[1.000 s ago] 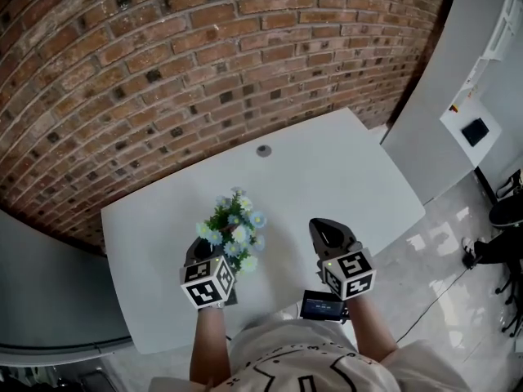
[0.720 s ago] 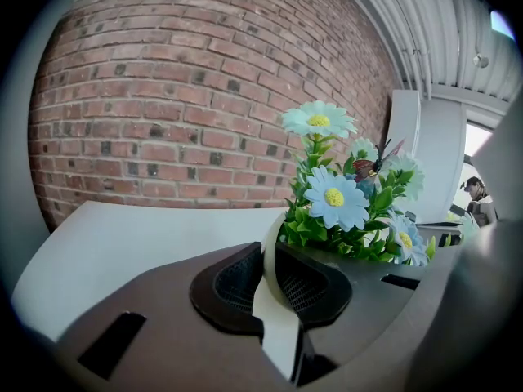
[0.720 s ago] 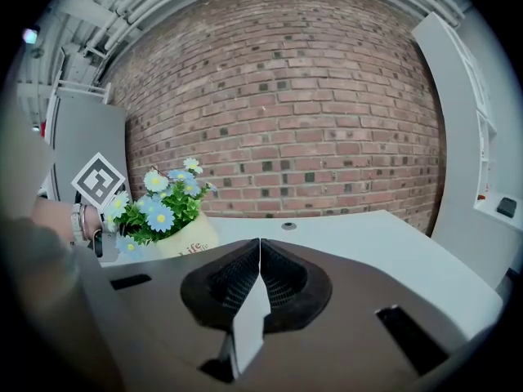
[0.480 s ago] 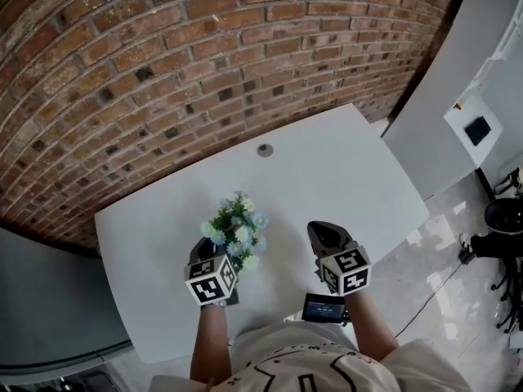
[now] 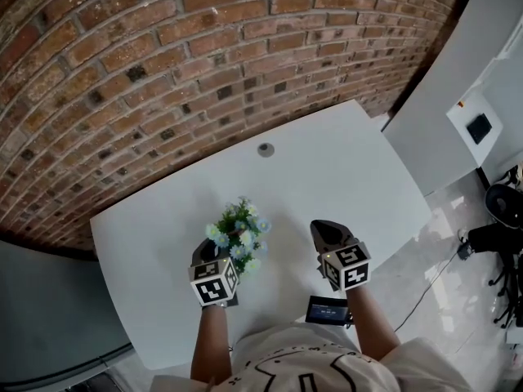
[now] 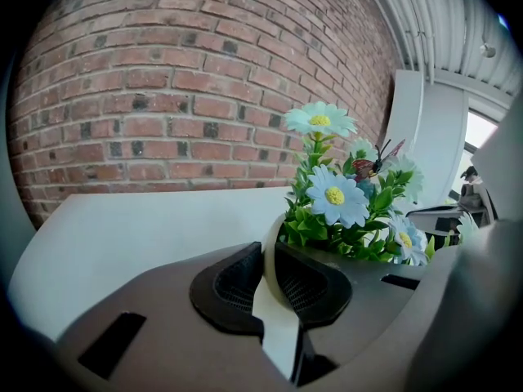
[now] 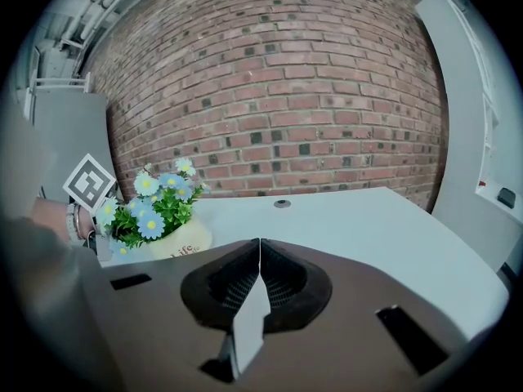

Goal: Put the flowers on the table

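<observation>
Flowers (image 5: 239, 232) in a small cream pot (image 7: 181, 242) are held by the left gripper (image 5: 209, 253), low over the near part of the white desk (image 5: 343, 178). The pot's thin rim is pinched between the fingers (image 6: 229, 288) of that gripper, which are shut tight on it. The blooms stick up just past the tips and a little to the right. The pot is upright, with the stems pointing up. Whether its bottom is touching the desk cannot be told; in the right gripper view it looks very near the top, or on it. The right gripper (image 5: 328, 233) is held just beside the flowers, on their right. Nothing is between its fingers (image 7: 233, 288), which are pressed together. So the left gripper is judged to be the one that matters for the next move. The pot needs to be brought straight down until it sits flat, and only then should the rim be let go. Lots of bare room is seen on the desk ahead and to both sides. A small round cap (image 5: 265, 149) is set in the desk farther off toward the brick wall (image 5: 163, 55), well apart from the pot. The near edge of the desk is close behind the grippers, so the pot is better not pulled back. A small dark screen (image 5: 327, 309) is seen by that edge.
</observation>
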Motion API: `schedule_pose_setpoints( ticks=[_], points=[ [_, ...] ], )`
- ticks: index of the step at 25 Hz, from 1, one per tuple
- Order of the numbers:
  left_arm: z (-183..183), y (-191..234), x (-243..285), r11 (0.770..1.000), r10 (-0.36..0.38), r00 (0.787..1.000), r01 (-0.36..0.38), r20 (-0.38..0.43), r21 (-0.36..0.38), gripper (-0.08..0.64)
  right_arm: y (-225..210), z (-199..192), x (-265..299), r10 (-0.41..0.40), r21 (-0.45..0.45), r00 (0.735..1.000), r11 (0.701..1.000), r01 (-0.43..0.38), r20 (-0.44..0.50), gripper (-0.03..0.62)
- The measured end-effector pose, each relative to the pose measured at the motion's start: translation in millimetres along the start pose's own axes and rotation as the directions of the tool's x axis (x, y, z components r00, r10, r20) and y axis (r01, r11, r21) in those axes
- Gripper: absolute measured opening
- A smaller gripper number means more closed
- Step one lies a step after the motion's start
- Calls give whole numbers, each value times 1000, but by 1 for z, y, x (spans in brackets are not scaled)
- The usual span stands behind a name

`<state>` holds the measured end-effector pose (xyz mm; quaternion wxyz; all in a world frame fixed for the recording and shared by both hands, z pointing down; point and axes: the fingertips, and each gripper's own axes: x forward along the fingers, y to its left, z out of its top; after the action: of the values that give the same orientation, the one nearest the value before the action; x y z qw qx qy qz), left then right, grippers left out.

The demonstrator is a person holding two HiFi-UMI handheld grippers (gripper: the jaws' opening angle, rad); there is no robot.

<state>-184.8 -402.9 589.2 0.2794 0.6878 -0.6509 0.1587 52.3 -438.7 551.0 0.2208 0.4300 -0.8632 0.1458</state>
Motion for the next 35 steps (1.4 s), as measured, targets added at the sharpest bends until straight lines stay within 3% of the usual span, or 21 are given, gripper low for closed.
schedule_pose_setpoints(
  ticks=[17, 22, 28, 35],
  points=[
    [-7, 7, 26, 999, -26, 999, 26, -28, -28, 57, -8, -25, 22, -39, 42, 996, 998, 43, -83, 17],
    [-5, 6, 29, 999, -31, 999, 31, -22, -36, 59, -10, -27, 20, -49, 46, 995, 998, 53, -83, 17],
    [-7, 7, 28, 994, -48, 998, 44, -34, -101, 72, -8, -30, 18, -52, 55, 995, 997, 56, -82, 17],
    [0, 7, 19, 993, -47, 999, 46, -10, -107, 72, -6, -20, 11, -49, 43, 997, 998, 52, -59, 17]
  ],
)
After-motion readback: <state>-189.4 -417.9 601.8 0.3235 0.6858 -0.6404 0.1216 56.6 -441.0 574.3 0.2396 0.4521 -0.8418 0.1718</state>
